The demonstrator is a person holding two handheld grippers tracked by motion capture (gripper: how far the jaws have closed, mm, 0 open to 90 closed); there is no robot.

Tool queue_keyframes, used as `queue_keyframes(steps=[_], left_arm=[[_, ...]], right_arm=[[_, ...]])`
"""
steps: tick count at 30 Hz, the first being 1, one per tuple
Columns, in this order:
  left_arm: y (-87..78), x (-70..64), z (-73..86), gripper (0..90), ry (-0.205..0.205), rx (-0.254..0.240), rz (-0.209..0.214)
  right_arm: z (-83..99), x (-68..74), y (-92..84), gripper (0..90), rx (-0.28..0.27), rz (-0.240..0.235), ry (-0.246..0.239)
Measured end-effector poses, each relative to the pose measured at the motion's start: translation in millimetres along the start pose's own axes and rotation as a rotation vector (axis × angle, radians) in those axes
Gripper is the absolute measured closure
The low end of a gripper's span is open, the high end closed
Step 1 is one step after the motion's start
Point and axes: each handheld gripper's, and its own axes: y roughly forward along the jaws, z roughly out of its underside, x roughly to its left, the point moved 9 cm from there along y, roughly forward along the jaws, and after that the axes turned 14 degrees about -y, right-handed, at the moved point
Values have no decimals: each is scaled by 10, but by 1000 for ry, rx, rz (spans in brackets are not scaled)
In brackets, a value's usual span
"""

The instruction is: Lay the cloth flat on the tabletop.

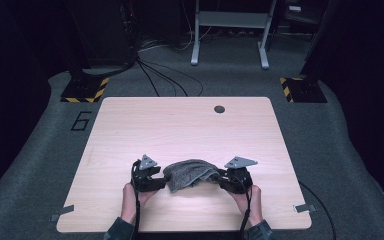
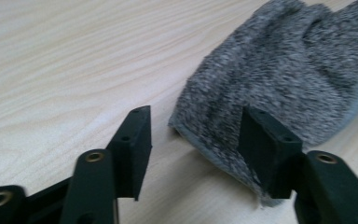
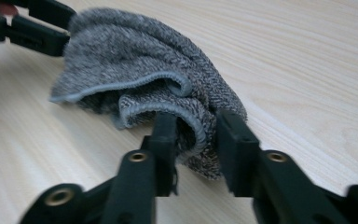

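Note:
A grey knitted cloth [image 1: 190,172] lies bunched near the front of the wooden table [image 1: 180,120], between the two grippers. My left gripper [image 1: 163,183] sits at the cloth's left end. In the left gripper view, my left gripper [image 2: 198,113] is open; the cloth [image 2: 284,70] has a hemmed corner by the right-hand jaw, and bare wood shows beside the other jaw. My right gripper [image 1: 223,180] is at the cloth's right end. In the right gripper view, my right gripper [image 3: 196,119] is open, with a loose fold of the cloth [image 3: 144,60] lying between its jaws.
The table has a round cable hole [image 1: 219,109] near its far edge, and bare wood lies beyond the cloth. The person's hands [image 1: 130,197] come in at the front edge. The left gripper's black jaws [image 3: 28,25] show far off in the right gripper view.

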Motion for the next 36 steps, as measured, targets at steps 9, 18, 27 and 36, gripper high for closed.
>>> queue_keyframes(steps=[9,18,27,36], left_arm=[[-28,-341,162,276,140,25,-4],[48,-328,386,265,147,70,-21],[126,-312,477,518,167,110,-23],[51,-311,387,804,131,42,26]], right_arm=[[-149,-61,-148,542,-74,-32,31],[125,131,-133,496,-43,33,-3],[161,147,28,706,25,34,-38],[147,103,29,861,13,37,-22]])
